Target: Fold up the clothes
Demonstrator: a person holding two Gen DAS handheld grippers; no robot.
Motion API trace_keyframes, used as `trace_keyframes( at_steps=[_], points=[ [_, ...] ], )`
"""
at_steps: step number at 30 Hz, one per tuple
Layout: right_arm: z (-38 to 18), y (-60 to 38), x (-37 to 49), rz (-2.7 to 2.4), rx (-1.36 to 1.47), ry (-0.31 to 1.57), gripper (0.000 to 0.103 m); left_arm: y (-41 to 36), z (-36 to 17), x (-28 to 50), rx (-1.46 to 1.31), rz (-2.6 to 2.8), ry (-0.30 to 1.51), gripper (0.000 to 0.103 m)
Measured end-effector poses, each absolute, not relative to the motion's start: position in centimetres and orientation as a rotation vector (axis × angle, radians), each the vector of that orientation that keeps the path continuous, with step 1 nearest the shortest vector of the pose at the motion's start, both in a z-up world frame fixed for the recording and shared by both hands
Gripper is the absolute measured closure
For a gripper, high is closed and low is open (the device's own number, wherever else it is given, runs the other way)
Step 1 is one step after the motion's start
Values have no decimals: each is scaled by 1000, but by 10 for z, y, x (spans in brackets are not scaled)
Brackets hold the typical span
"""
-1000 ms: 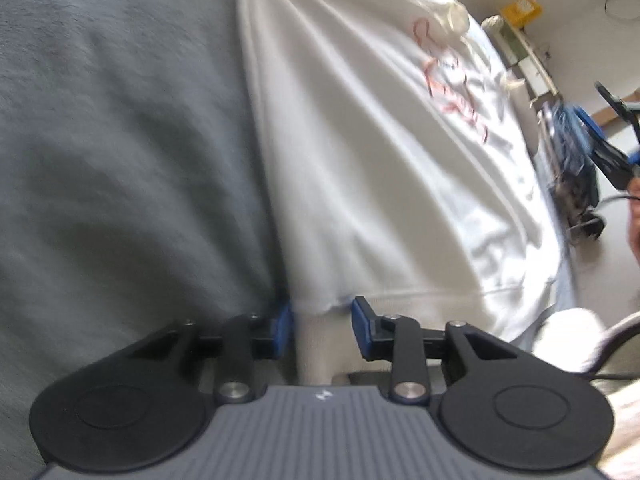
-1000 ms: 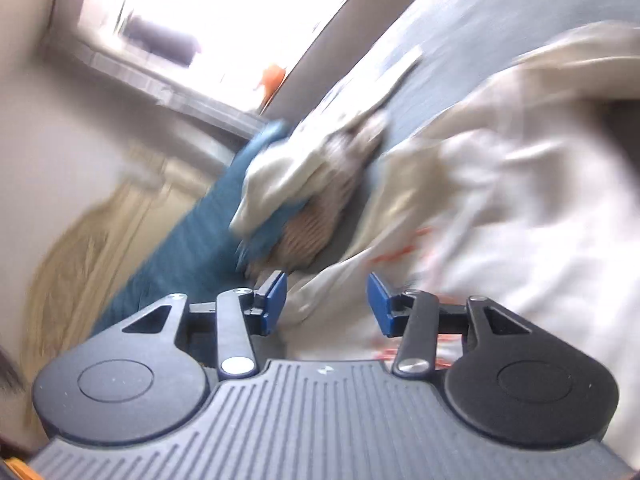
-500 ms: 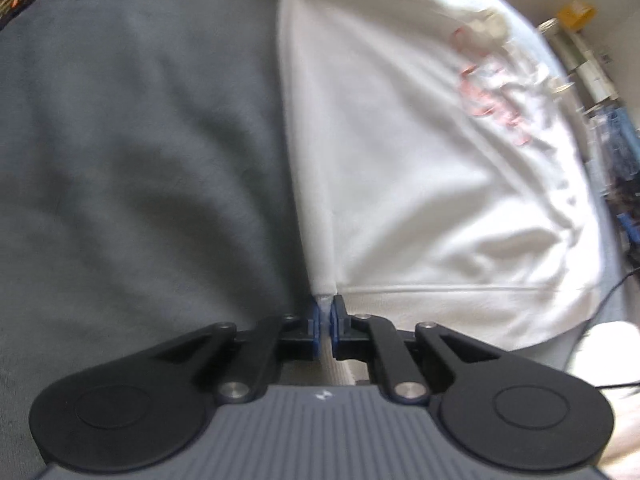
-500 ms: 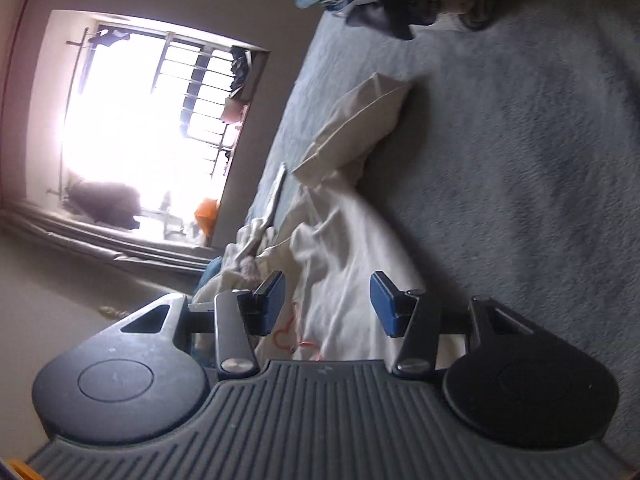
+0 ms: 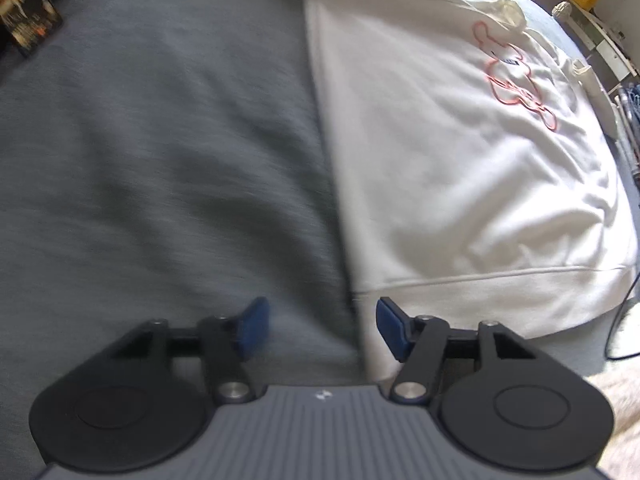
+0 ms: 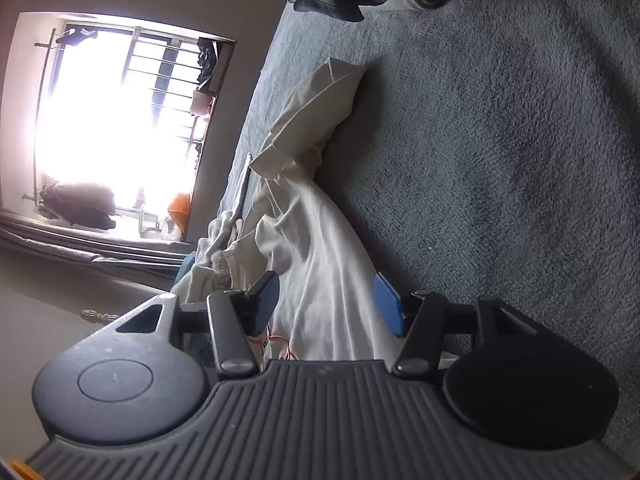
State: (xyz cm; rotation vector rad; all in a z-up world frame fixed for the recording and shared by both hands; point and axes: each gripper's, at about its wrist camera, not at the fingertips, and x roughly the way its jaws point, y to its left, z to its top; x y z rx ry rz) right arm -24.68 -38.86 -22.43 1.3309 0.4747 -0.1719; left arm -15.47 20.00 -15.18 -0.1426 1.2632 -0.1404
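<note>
White sweatshirt (image 5: 460,168), soft cotton with ribbed hem and red outline print, lies flat on fuzzy grey blanket (image 5: 160,160), long axis running away from left gripper (image 5: 318,326), hem nearest. Left gripper wide open, empty; right gripper (image 6: 326,302) wide open over a wrinkled sleeve, gripping nothing.

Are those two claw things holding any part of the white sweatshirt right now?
No. The left gripper and right gripper are both open, gripping no part of the sweatshirt.
</note>
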Motion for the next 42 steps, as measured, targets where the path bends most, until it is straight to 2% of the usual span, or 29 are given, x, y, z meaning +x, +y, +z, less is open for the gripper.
trace_keyframes(
  at_steps=[9, 15, 21, 29, 34, 41, 42],
  points=[
    [-224, -384, -245, -201, 1312, 505, 46, 223, -126, -117, -135, -81, 1127, 40],
    [-219, -378, -241, -226, 1270, 525, 45, 179, -126, -73, -90, -197, 1019, 34],
    [-209, -379, -220, -217, 1242, 550, 43, 135, -149, -30, -169, -275, 978, 34],
    [-215, -422, -130, -253, 1306, 501, 34, 104, -168, 8, -181, -283, 890, 34],
    [-238, -457, -67, -353, 1307, 505, 26, 106, -184, 18, -208, -291, 913, 34],
    [-259, -487, -15, -400, 1382, 386, 24, 112, -196, 22, -227, -319, 904, 34],
    [-257, -490, -7, -403, 1358, 389, 28, 111, -197, 21, -218, -321, 900, 34]
  ],
)
